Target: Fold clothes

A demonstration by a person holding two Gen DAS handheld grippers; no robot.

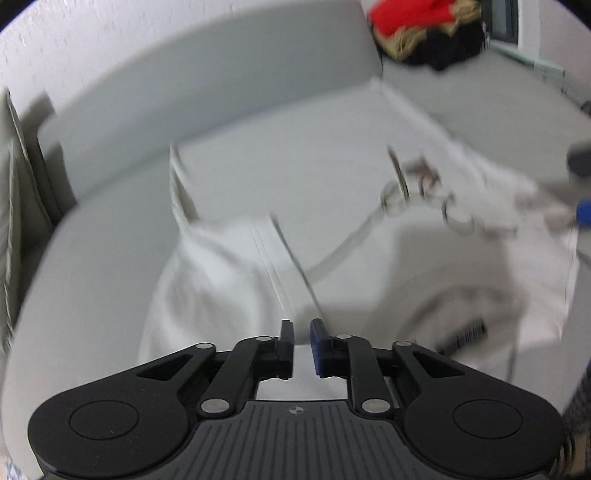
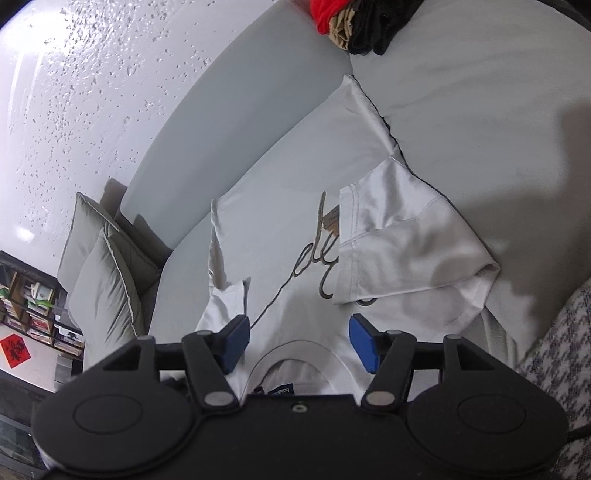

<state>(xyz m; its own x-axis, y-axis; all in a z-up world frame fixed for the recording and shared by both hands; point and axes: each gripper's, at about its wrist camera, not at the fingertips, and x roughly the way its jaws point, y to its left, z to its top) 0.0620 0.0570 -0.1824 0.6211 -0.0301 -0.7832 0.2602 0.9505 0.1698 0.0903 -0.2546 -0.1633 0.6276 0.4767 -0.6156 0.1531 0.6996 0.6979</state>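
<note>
A white T-shirt [image 2: 280, 221] with a dark script print [image 2: 325, 258] lies flat on a grey sofa seat [image 2: 461, 110], one sleeve [image 2: 406, 251] folded in over the chest. My right gripper [image 2: 301, 332] hovers open just above the collar [image 2: 295, 350], and its blue pads touch no cloth. In the blurred left wrist view the same T-shirt [image 1: 229, 266] spreads below my left gripper [image 1: 303, 326]. Its jaws stand a narrow gap apart with nothing pinched between them. A folded sleeve edge [image 1: 280, 258] lies right ahead of it.
A pile of red, tan and black clothes [image 2: 354, 22] sits at the far end of the sofa, also seen in the left wrist view [image 1: 424, 33]. Grey-green cushions [image 2: 103, 266] lean at the left end. A bookshelf [image 2: 29, 306] stands beyond. Houndstooth fabric [image 2: 561, 362] fills the right edge.
</note>
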